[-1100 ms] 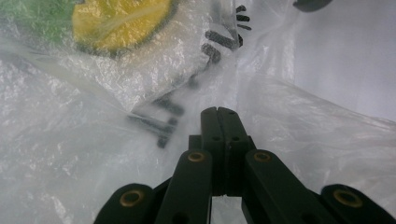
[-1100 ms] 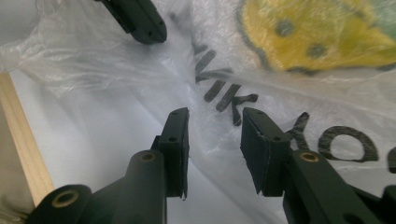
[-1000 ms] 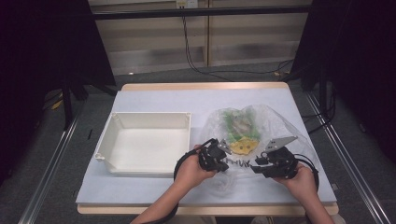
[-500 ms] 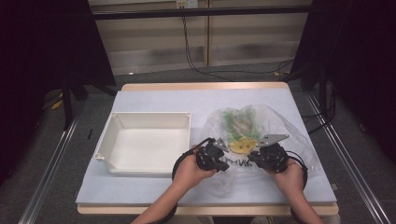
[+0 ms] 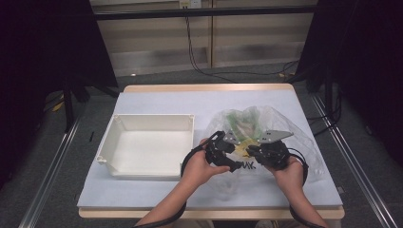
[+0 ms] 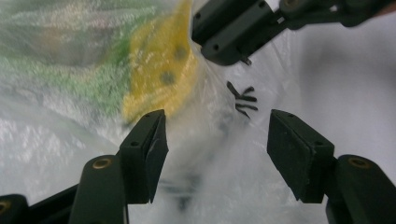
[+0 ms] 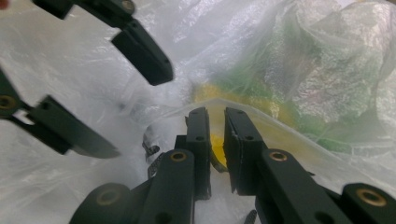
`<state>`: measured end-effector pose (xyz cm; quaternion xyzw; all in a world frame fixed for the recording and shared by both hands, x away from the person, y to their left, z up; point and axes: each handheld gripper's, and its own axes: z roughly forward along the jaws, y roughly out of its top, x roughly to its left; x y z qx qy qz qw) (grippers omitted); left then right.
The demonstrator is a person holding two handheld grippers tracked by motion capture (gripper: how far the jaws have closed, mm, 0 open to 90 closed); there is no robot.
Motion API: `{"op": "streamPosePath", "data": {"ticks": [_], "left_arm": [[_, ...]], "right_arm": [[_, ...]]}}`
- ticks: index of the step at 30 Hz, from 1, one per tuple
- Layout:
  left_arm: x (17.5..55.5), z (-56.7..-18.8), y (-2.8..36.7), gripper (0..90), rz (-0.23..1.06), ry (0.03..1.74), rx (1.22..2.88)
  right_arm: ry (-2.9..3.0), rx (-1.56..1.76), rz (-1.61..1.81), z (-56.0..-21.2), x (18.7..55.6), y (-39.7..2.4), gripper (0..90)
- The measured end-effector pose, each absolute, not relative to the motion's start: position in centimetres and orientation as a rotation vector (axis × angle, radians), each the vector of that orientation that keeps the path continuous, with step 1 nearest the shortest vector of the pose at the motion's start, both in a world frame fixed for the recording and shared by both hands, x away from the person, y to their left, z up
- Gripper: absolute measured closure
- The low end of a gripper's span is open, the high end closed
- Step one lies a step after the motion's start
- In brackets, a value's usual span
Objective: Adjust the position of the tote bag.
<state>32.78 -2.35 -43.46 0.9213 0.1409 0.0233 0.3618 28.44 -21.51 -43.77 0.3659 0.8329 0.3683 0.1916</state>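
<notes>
A clear plastic bag [image 5: 280, 124] with yellow and green contents lies on the right half of the table. Both grippers meet at its near edge. My left gripper [image 5: 236, 153] points right at the bag; its jaws have just been opening and now stand wide apart [image 6: 217, 149], with loose film and black print showing between them but not pinched. My right gripper [image 5: 250, 151] faces it from the right. Its jaws have just been closing and sit nearly together [image 7: 217, 135], pinching a fold of the bag's film. The yellow item [image 7: 215, 142] shows behind them.
A white rectangular tray [image 5: 152, 116] stands empty left of the bag, close to my left hand. The table [image 5: 166, 99] has a pale cover. Dark stands and cables lie on the floor beyond the far edge.
My left gripper's jaws went from shut to wide open and let go of the film. My right gripper moved left toward the left one, with its jaws narrowing on the bag.
</notes>
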Motion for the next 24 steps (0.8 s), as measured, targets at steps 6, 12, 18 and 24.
{"op": "streamPosePath", "data": {"ticks": [6, 12, 18, 24], "left_arm": [[33.5, -43.8, -3.4, 75.4, 0.083, 0.385, 2.433], [34.6, -42.8, -2.6, 90.0, 0.064, 0.439, 2.425], [35.5, -41.0, -0.5, 90.0, 0.062, 0.479, 2.351], [35.5, -40.8, -0.2, 90.0, 0.053, 0.471, 2.354]], "right_arm": [[2.336, 1.019, 1.034, -43.7, 28.5, -21.6, 79.9], [2.359, 1.036, 1.028, -43.9, 28.4, -22.1, 75.7], [2.398, 1.043, 0.961, -44.5, 28.5, -21.7, 60.8], [2.332, 1.118, 0.884, -44.9, 29.7, -21.4, 35.3]]}}
